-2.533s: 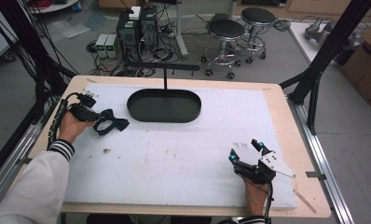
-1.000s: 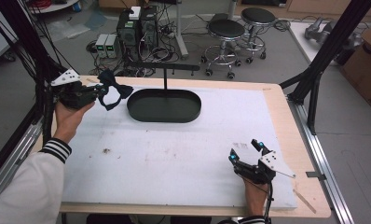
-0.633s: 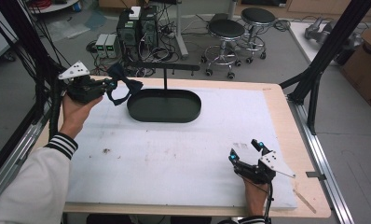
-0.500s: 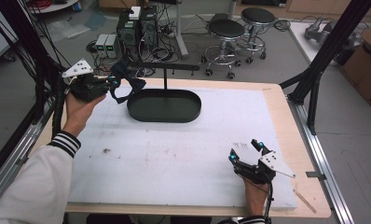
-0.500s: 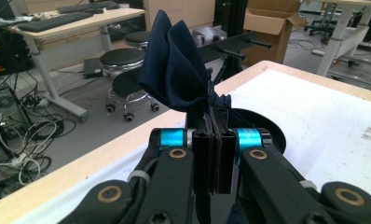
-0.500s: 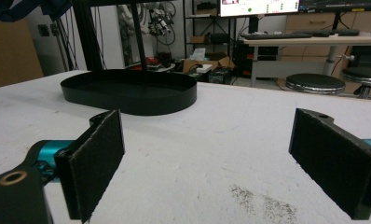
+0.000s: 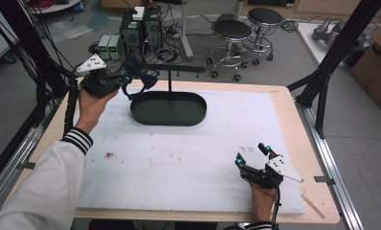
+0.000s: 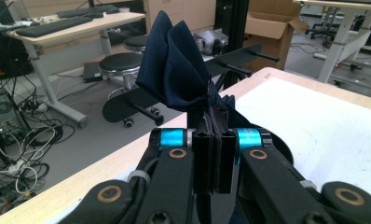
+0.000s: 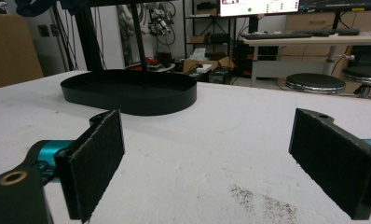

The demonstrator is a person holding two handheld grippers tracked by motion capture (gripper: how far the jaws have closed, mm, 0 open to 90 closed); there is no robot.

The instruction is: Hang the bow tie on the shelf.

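Navy cloth lifted toward the stand's crossbar

The left gripper (image 7: 124, 79) has its jaws clamped on a dark blue cloth (image 8: 174, 70), held in the air above the table's (image 7: 294, 120) far left corner, just beside the black stand's crossbar (image 7: 179, 70). Picking up looks done; hanging it on the bar remains. The right gripper (image 7: 251, 154) rests near the front right corner, jaws wide apart, holding nothing.

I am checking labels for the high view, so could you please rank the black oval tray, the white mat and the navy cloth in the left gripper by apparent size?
1. white mat
2. black oval tray
3. navy cloth, clamped in the left gripper and raised nearer the camera, yet plainly smallest.
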